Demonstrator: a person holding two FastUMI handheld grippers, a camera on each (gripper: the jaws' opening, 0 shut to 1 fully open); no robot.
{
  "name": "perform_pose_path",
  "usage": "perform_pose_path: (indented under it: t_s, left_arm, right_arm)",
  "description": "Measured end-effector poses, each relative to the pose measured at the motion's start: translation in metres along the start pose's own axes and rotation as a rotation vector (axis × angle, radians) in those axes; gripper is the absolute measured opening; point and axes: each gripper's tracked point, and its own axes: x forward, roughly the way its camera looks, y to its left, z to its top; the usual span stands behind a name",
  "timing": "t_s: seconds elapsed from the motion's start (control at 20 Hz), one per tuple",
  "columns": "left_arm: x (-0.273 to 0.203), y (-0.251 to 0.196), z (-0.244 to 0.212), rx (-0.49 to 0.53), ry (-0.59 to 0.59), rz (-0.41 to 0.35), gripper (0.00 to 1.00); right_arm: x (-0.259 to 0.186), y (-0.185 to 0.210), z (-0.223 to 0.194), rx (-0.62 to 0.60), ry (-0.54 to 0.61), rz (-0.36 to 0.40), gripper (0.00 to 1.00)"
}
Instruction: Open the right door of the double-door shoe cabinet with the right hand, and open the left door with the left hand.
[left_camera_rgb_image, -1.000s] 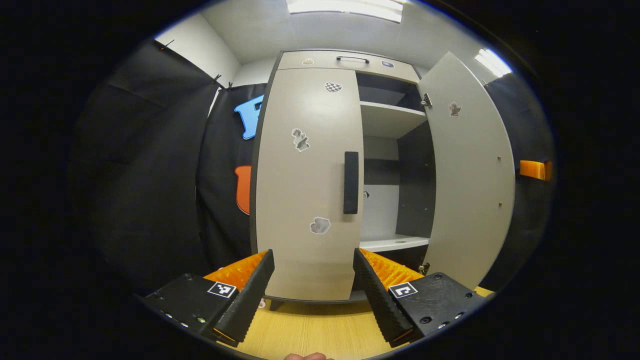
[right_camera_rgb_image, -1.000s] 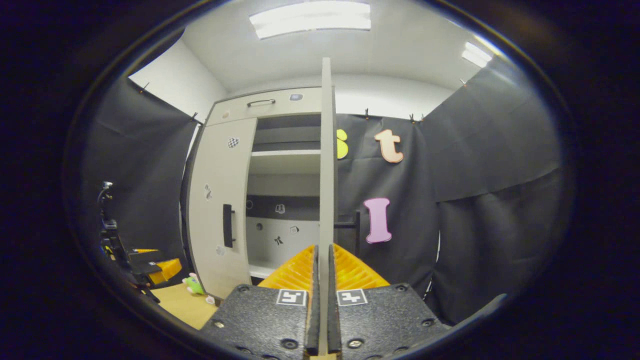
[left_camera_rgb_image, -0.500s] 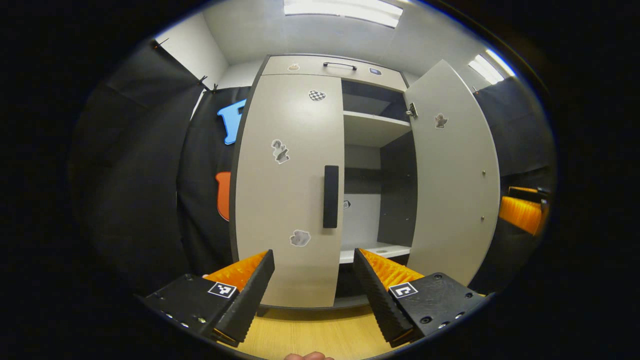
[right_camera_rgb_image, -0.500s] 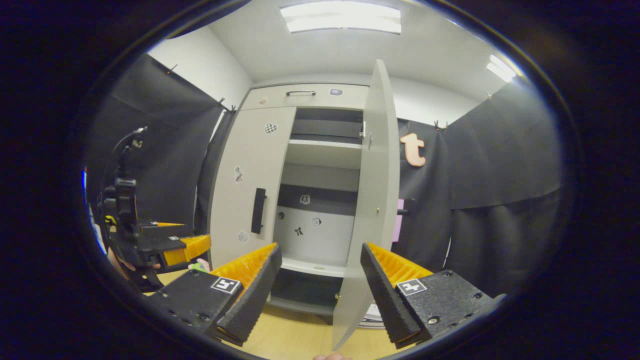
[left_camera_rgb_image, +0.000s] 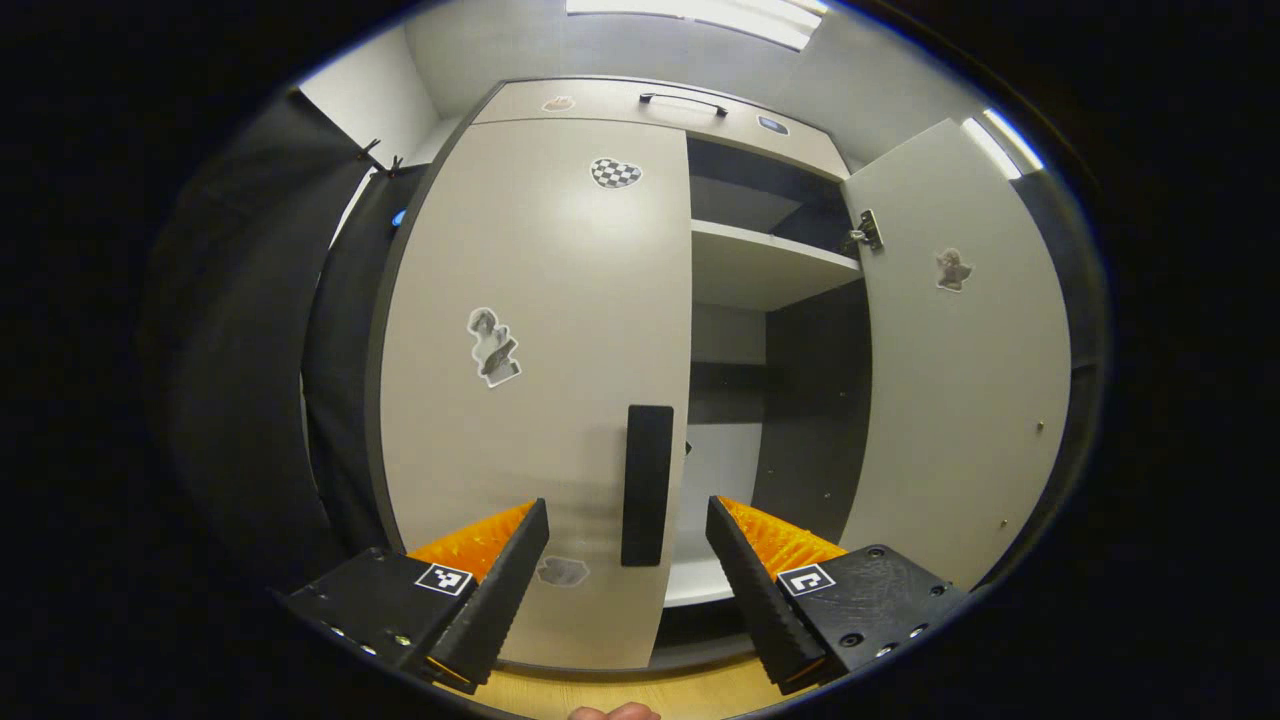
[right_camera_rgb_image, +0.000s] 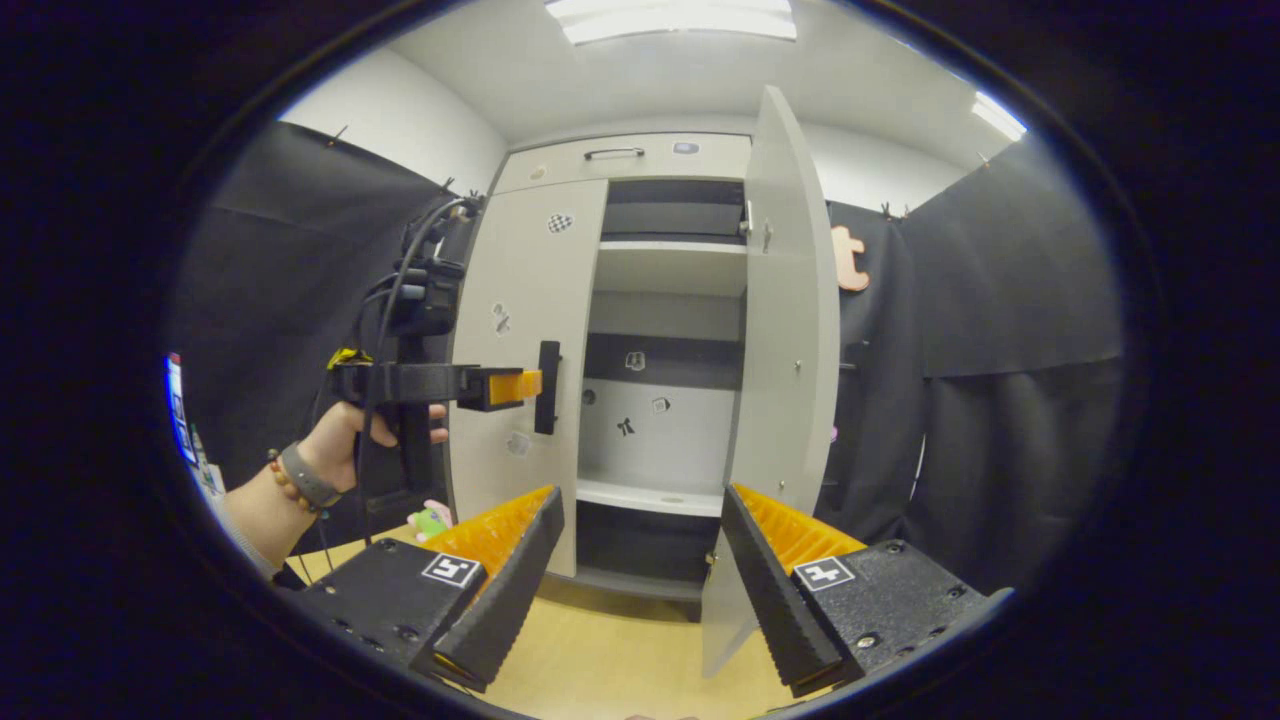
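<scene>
The shoe cabinet (right_camera_rgb_image: 640, 160) stands against the booth's back wall on a pale wooden floor (right_camera_rgb_image: 600, 660), with a drawer front and its handle (left_camera_rgb_image: 684, 100) across the top. Its right door (right_camera_rgb_image: 785, 330) is swung well out, hinged at the cabinet's right side, so the shelves (right_camera_rgb_image: 665, 268) and the dark inner back panel lie open to sight. In the left gripper view the same right door (left_camera_rgb_image: 960, 380) hangs open at the right, with a hinge (left_camera_rgb_image: 865, 238) at its upper inner corner.

The left door (left_camera_rgb_image: 540, 370) is shut flat against the cabinet and carries several small stickers, among them a checkered heart (left_camera_rgb_image: 614, 172). Its dark upright handle (left_camera_rgb_image: 647, 485) sits at the door's inner edge.

The left tongs (left_camera_rgb_image: 627, 570) are spread wide apart and grip nothing; the handle shows between the two fingers, just ahead of them, touching neither. In the right gripper view the left tongs (right_camera_rgb_image: 515, 386) are held level by a hand (right_camera_rgb_image: 350, 440), their tips just beside the left door's handle (right_camera_rgb_image: 547, 387).

The right tongs (right_camera_rgb_image: 640, 575) are likewise wide open and empty, pointing at the open cabinet, with the lower edge of the right door near the right-hand finger.

A small green toy (right_camera_rgb_image: 430, 520) lies on the floor by the cabinet's left foot.
</scene>
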Motion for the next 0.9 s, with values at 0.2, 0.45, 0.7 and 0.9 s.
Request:
perform_pose_path:
  t_s: [0.2,0.45,0.7,0.9]
  left_arm:
    - [0.042,0.005,-0.004,0.007,0.026,0.008,0.95]
    - [0.064,0.017,-0.015,-0.014,0.07,0.06,0.94]
    - [0.064,0.017,-0.019,0.016,0.088,0.079,0.93]
    - [0.062,0.008,-0.017,-0.008,0.09,0.043,0.95]
  right_arm:
    - [-0.01,-0.018,0.002,-0.01,-0.006,-0.06,0.98]
    - [-0.011,-0.036,0.004,-0.016,-0.021,-0.103,0.98]
    - [-0.001,-0.038,0.001,0.023,-0.024,-0.081,0.99]
    - [0.006,-0.043,0.004,0.034,-0.033,-0.079,0.99]
